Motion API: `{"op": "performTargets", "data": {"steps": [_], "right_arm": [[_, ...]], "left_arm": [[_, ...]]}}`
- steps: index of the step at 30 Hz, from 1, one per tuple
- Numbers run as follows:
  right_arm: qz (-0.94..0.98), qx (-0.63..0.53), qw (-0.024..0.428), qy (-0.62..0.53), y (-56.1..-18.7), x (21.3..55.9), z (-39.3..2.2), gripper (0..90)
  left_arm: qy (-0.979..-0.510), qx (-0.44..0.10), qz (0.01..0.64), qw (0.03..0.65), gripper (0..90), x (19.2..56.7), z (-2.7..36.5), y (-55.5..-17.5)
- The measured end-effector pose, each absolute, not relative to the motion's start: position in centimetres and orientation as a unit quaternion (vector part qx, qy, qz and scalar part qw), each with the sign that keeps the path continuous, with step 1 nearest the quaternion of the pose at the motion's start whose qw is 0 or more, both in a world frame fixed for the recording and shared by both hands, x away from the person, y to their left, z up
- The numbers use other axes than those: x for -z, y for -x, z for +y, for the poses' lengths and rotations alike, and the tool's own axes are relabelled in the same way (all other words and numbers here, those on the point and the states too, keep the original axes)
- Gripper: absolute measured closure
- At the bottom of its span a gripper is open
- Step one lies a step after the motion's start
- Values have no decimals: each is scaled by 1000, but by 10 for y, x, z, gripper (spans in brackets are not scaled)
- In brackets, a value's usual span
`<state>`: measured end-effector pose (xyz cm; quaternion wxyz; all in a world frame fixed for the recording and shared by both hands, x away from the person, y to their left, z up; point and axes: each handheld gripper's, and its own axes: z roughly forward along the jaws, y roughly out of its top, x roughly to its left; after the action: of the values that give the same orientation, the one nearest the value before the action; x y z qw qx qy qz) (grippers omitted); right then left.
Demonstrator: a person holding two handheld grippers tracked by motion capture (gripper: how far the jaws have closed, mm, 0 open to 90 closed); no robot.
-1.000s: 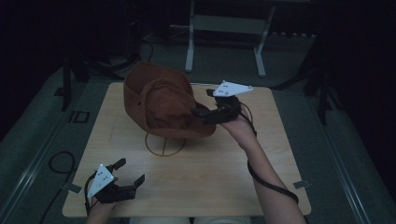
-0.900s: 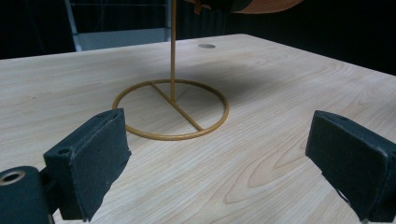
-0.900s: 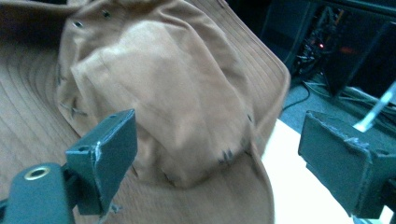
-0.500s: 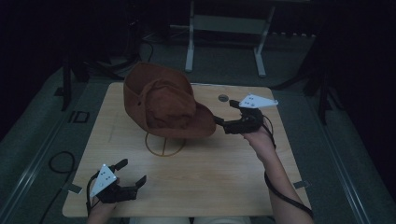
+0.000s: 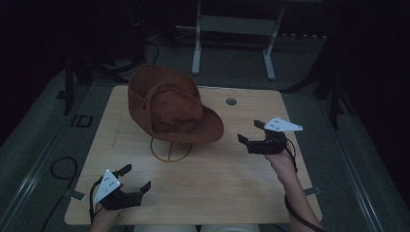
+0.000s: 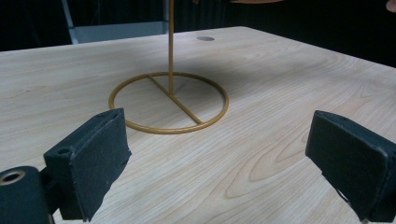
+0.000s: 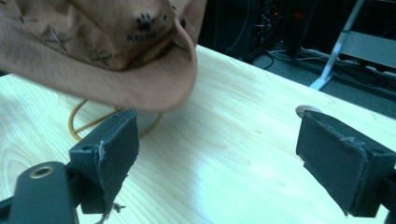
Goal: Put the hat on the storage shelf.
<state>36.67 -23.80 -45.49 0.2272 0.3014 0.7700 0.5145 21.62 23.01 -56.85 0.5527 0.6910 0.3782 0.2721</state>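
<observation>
A brown wide-brimmed hat (image 5: 170,107) rests tilted on a gold wire stand (image 5: 170,150) near the table's middle. The stand's ring base (image 6: 169,101) lies just ahead of my left gripper (image 5: 134,178), which is open near the front left edge with nothing between its jaws. My right gripper (image 5: 252,132) is open to the right of the hat's brim (image 7: 140,88), clear of it and holding nothing. The hat's crown carries small paw prints (image 7: 144,21).
The wooden table (image 5: 222,179) has a round cable hole (image 5: 231,101) at the back right. Beyond the far edge stands a metal frame (image 5: 232,34) on the grey floor. A cable (image 5: 60,166) loops on the floor at the left.
My right gripper has let go of the hat's brim and drawn back to the right and toward the front, jaws now apart. The left gripper has stayed put.
</observation>
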Motion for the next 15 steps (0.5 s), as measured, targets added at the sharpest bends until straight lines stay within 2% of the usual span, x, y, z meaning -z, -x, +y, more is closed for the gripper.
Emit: {"op": "performTargets", "data": {"steps": [15], "right_arm": [[770,-485,223,-349,-351,514,-279,129]], "left_arm": [[-690,-272,381,552,65,569,230,-217]]}}
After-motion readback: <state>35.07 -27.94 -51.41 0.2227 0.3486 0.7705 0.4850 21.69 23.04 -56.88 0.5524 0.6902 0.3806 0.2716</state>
